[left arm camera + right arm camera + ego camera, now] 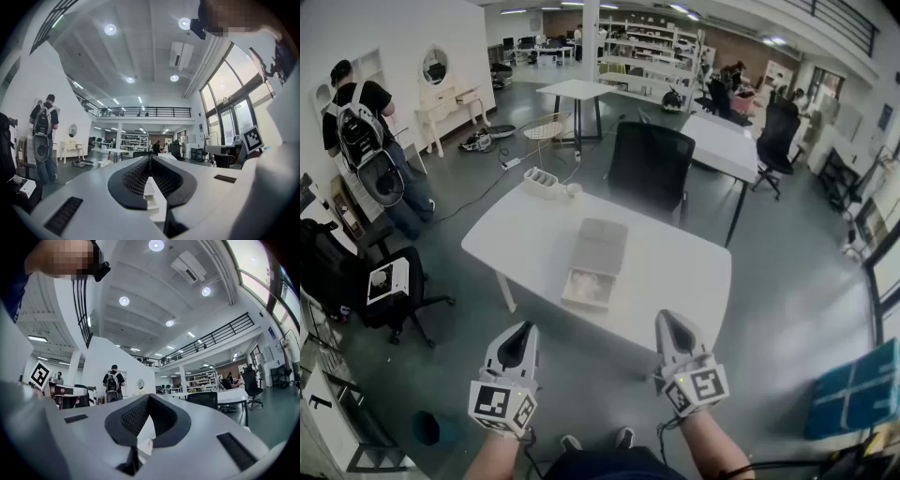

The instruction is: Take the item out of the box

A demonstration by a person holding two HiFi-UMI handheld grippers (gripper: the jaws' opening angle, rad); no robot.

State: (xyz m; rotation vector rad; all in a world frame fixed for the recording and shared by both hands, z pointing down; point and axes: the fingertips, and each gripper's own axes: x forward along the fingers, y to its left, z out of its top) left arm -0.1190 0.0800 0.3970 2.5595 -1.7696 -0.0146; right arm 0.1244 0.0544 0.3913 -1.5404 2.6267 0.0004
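Observation:
An open flat box [596, 262] lies in the middle of the white table [675, 272]. Its grey lid [601, 246] is folded back on the far side. The near half holds a pale item [588, 287]. My left gripper [518, 337] hovers level just off the table's near edge, to the left of the box and short of it. In the left gripper view its jaws [150, 157] meet at the tips with nothing between them. My right gripper [673, 328] hovers over the near edge to the right of the box. It too is shut and empty [148, 397].
A black office chair [652, 164] stands behind the table. A white organiser [541, 181] and a small cup [573, 189] sit at the table's far left corner. A person with a backpack [366, 131] stands at the left, near a black chair [356, 281]. More tables stand further back.

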